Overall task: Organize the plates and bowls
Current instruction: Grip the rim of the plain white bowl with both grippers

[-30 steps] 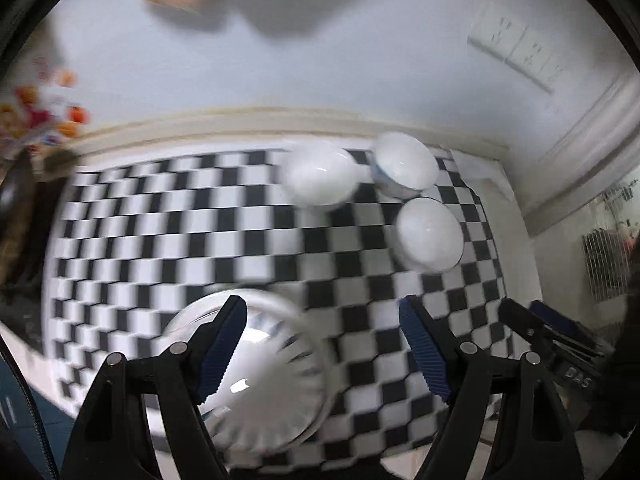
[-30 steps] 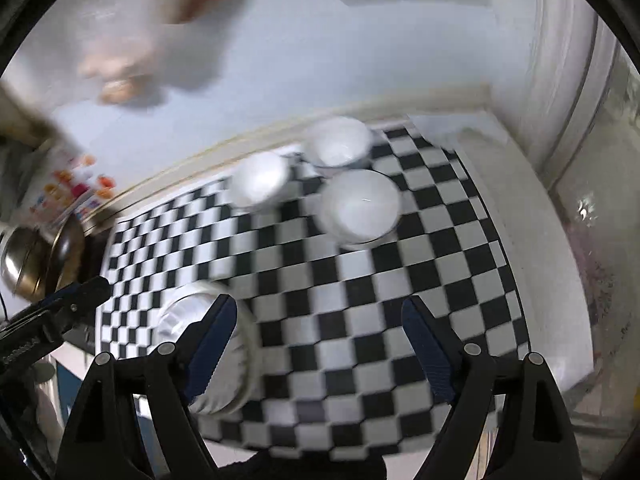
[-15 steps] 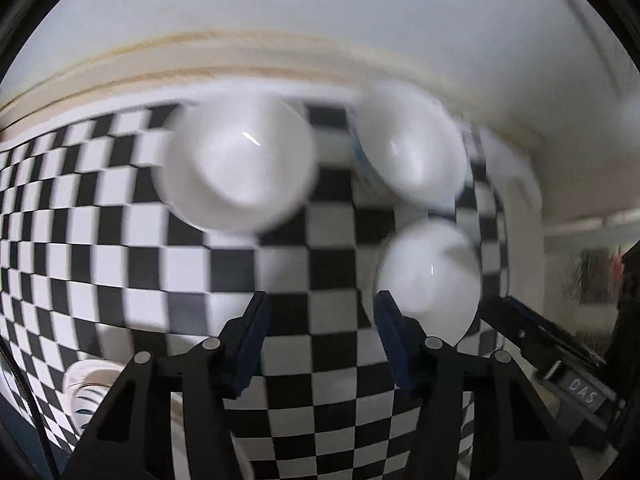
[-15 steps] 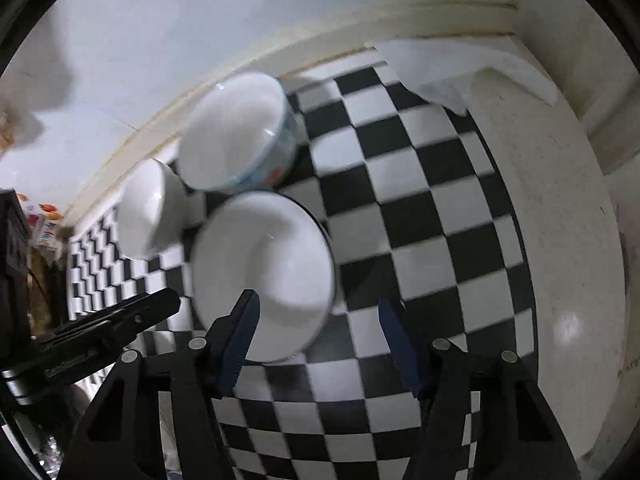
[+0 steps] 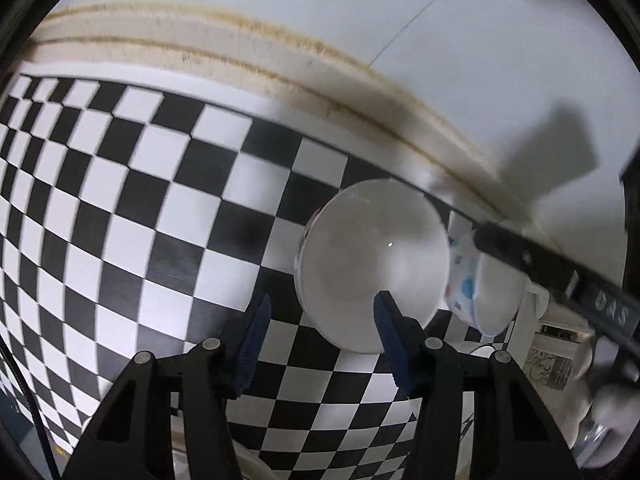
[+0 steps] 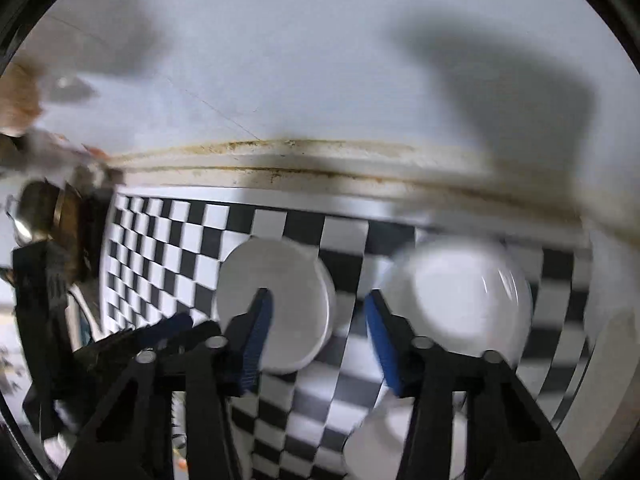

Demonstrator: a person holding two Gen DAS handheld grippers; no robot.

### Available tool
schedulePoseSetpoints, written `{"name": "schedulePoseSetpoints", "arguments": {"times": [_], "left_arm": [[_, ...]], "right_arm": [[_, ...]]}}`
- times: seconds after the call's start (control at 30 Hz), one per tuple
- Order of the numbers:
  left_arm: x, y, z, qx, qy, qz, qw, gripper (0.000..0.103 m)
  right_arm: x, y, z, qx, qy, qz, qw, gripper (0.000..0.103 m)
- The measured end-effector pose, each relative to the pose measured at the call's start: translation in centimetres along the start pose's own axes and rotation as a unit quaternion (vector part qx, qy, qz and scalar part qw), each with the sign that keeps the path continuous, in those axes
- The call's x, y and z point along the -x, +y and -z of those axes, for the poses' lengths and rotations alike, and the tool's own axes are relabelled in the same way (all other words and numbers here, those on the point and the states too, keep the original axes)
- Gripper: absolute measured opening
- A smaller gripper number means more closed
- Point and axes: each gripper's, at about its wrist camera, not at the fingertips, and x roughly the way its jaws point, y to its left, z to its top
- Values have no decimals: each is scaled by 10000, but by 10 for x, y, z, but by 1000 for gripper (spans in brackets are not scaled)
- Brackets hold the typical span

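Observation:
In the left wrist view a plain white bowl (image 5: 372, 264) sits on the checkered cloth (image 5: 140, 184), with a patterned bowl (image 5: 480, 284) to its right. My left gripper (image 5: 320, 334) is open; its right finger reaches over the white bowl's near rim and its left finger is outside it. The right tool's black arm (image 5: 560, 276) crosses above the patterned bowl. In the right wrist view my right gripper (image 6: 318, 336) is open between the white bowl (image 6: 280, 300) and a blurred bowl (image 6: 460, 300). A third white bowl (image 6: 384, 440) lies below.
A beige backsplash ledge (image 5: 280, 64) and a white wall run behind the cloth. A brass-coloured pot (image 6: 44, 208) stands at the far left. The rim of a ribbed plate (image 5: 244, 460) shows at the bottom of the left wrist view.
Both grippers have moved forward and down to the bowls at the back. Both have narrowed their opening compared with a second ago. The ribbed plate has dropped almost out of view.

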Motion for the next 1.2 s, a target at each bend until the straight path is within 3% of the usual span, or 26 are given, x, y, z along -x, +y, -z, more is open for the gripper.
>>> {"name": "schedulePoseSetpoints", "arguments": {"times": [0.07, 0.1, 0.23, 0.3, 0.57, 0.9, 1.07, 1.2], "left_arm": [[-12, 4, 1, 55, 124, 68, 9999, 47], [-18, 6, 2, 82, 192, 113, 9997, 37], [-32, 9, 5, 124, 356, 180, 9991, 24], [-34, 10, 6, 128, 330, 228, 9991, 17], [-20, 1, 11, -76, 182, -8, 9998, 17], [48, -19, 48, -772, -91, 46, 9970, 17], [78, -39, 83, -1301, -174, 40, 9913, 17], [79, -59, 123, -1809, -96, 11, 9834, 17]], "right_arm": [[-16, 7, -11, 180, 240, 112, 9995, 40], [-25, 11, -16, 265, 374, 119, 9989, 36], [-57, 14, -18, 478, 767, 289, 9955, 30], [-69, 13, -19, 506, 886, 272, 9944, 17], [-75, 13, -7, 551, 855, 335, 9943, 12], [-6, 19, 43, 364, 371, 136, 9986, 12], [50, 17, 97, 94, 6, 12, 10000, 12], [83, 10, 150, -197, -251, -4, 9995, 12]]}}
